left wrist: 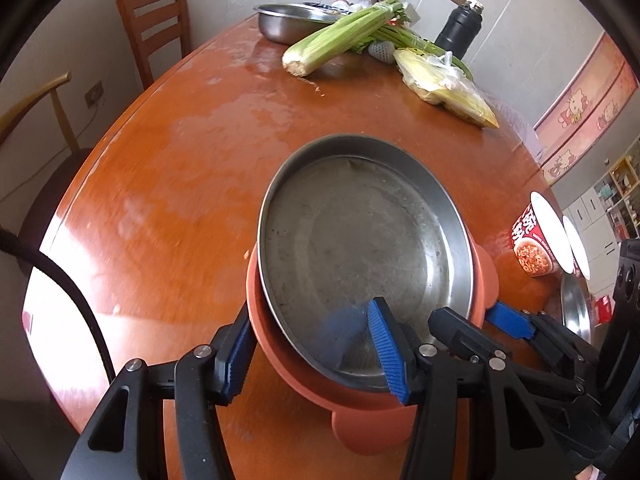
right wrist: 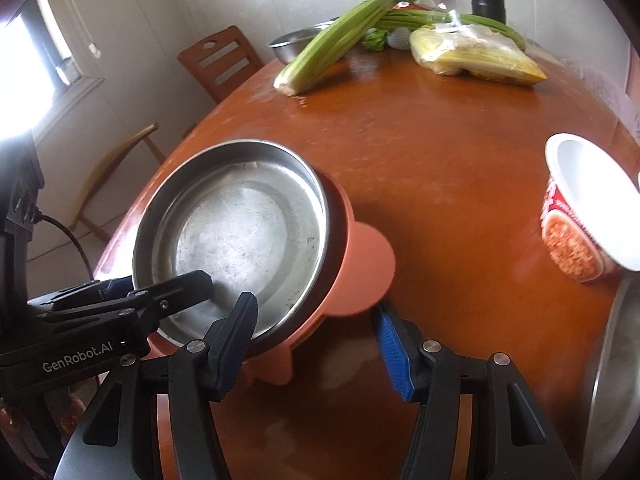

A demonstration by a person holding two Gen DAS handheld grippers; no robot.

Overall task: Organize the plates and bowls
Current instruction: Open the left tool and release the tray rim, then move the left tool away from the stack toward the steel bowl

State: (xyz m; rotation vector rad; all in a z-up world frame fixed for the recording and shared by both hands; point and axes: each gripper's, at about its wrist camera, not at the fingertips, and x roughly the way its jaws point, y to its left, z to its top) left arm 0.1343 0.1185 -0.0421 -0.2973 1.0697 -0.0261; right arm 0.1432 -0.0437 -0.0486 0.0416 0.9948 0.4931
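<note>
The left gripper and right gripper are each straddling, at 6 o'clock, the rim of a steel plate nested in an orange bowl on the wooden table; whether the pads are pressing cannot be told. The stack is looking stiff, light and slippery, best taken at opposite rims or the bowl's tabs. "GenRobot.AI" is showing on the left gripper.

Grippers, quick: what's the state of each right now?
Left gripper: closed on the orange bowl rim, steel plate nested inside.
Right gripper: closed on the same orange bowl's rim.
</note>
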